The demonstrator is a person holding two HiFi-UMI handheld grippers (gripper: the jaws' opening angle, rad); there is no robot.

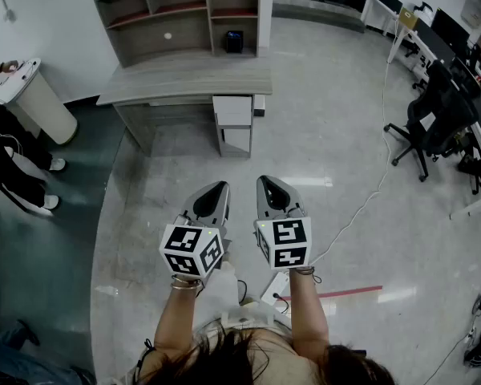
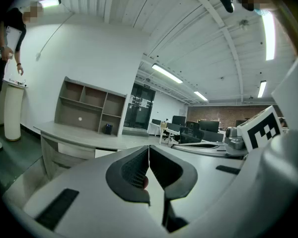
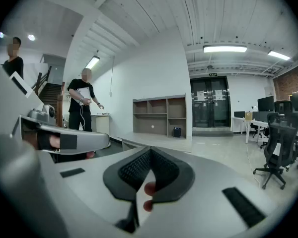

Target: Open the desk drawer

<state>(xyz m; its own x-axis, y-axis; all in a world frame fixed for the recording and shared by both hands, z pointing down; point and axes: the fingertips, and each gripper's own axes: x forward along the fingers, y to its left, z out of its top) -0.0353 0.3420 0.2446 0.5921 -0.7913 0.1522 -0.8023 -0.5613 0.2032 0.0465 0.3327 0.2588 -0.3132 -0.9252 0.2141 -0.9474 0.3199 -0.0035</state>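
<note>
A grey desk [image 1: 184, 79] with a shelf unit on top stands some way ahead across the floor. Its drawer unit [image 1: 232, 123] hangs under the right end, with the drawer fronts flush and closed. The desk [image 2: 84, 138] also shows at the left of the left gripper view, and small in the middle distance of the right gripper view, desk [image 3: 154, 140]. My left gripper [image 1: 216, 189] and right gripper [image 1: 268, 184] are held side by side in front of me, well short of the desk. Both are shut with nothing between the jaws.
A person [image 1: 8, 167] stands at the far left beside a white cylindrical bin [image 1: 36, 99]. Black office chairs [image 1: 433, 127] and more desks fill the right side. A white cable [image 1: 361, 207] and a red floor strip [image 1: 345, 293] lie on the floor to my right.
</note>
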